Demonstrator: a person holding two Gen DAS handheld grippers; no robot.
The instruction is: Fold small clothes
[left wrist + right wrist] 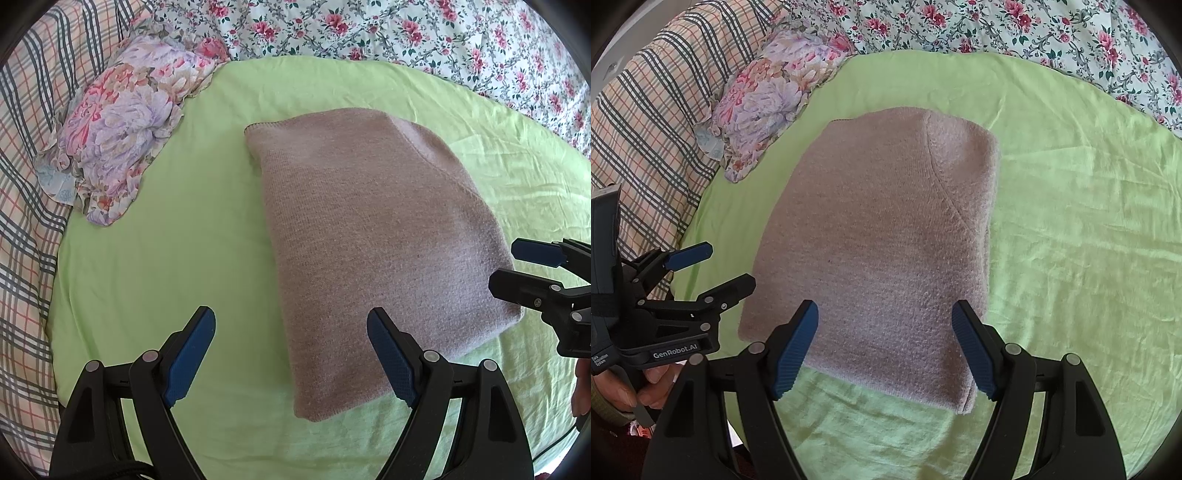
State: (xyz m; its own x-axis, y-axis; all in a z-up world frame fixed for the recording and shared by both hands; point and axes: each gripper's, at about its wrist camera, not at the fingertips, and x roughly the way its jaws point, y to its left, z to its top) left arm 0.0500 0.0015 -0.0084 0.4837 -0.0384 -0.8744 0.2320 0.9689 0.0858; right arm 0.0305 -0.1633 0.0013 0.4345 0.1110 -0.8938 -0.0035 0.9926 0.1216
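Observation:
A folded mauve knit sweater [369, 240] lies flat on a light green sheet [166, 258]; it also shows in the right wrist view [879, 240]. My left gripper [291, 332] is open and empty, hovering over the sweater's near left edge. My right gripper [884, 325] is open and empty above the sweater's near edge. The right gripper shows at the right edge of the left wrist view [517, 266], and the left gripper shows at the left of the right wrist view [727, 267], both open beside the sweater.
A folded floral cloth [122, 125] lies at the sheet's far left corner. A plaid blanket [26, 184] runs along the left. A flowered bedspread [406, 29] lies behind the green sheet [1071, 221].

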